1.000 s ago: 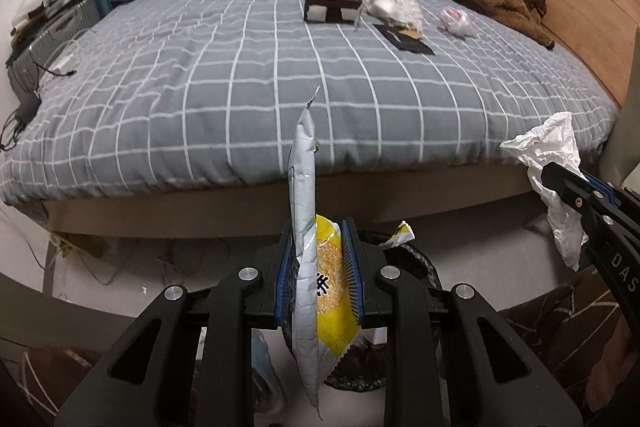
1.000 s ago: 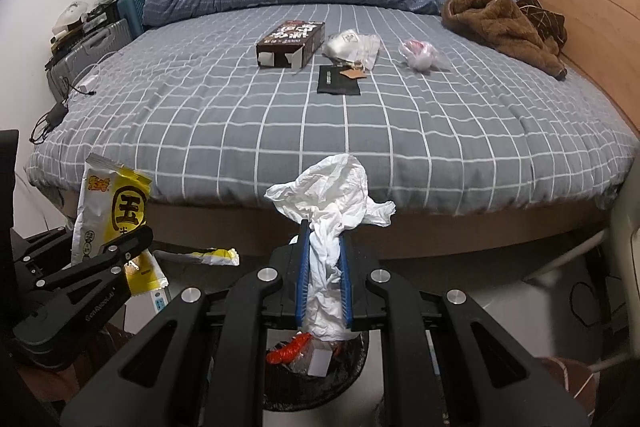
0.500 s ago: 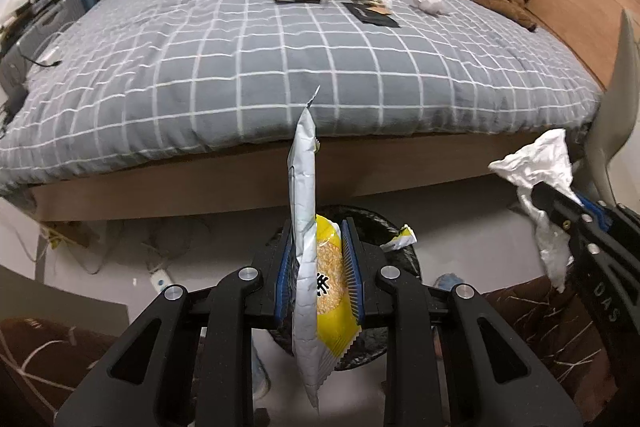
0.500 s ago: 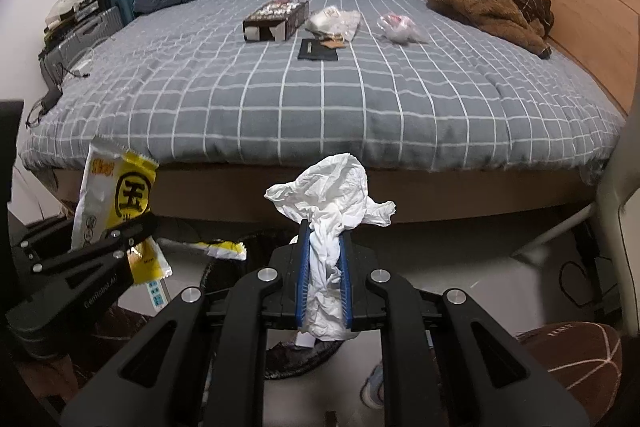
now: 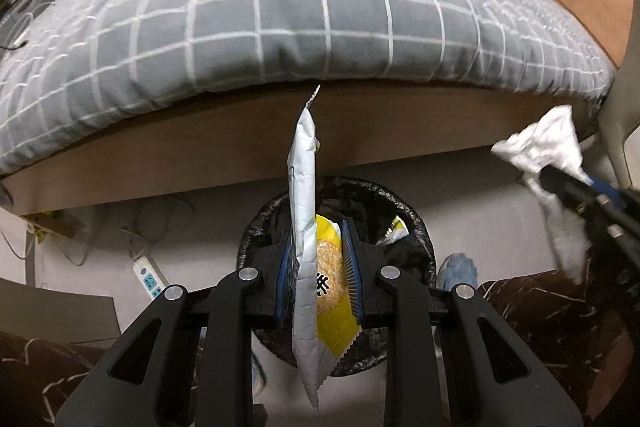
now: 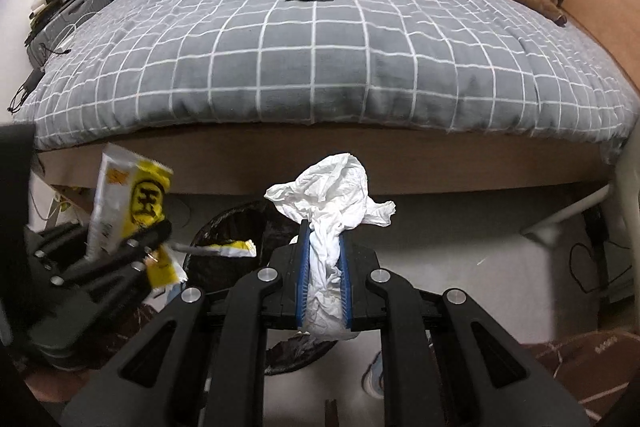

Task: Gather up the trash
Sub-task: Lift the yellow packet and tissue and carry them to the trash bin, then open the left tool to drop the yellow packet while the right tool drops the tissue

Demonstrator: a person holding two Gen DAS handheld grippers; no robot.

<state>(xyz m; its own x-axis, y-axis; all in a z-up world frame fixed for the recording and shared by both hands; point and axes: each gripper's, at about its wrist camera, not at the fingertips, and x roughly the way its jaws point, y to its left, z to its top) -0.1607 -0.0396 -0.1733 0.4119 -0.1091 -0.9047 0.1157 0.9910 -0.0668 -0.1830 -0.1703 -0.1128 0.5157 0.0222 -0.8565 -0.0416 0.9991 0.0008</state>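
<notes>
Left gripper [image 5: 318, 255]: fingers pinching a yellow snack wrapper [image 5: 308, 259], directly over the black-lined trash bin [image 5: 416, 227].
Right gripper [image 6: 324, 267]: fingers clamped on crumpled white tissue [image 6: 332, 195], just right of the bin.
Bed [image 6: 320, 59]: behind the bin, more litter on top.

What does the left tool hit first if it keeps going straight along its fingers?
Most likely the black-lined trash bin: the left tool, shut on the yellow snack wrapper, points at its opening, with the wooden bed frame beyond. Depth is unclear, so it may pass over the bin and reach the frame.
</notes>
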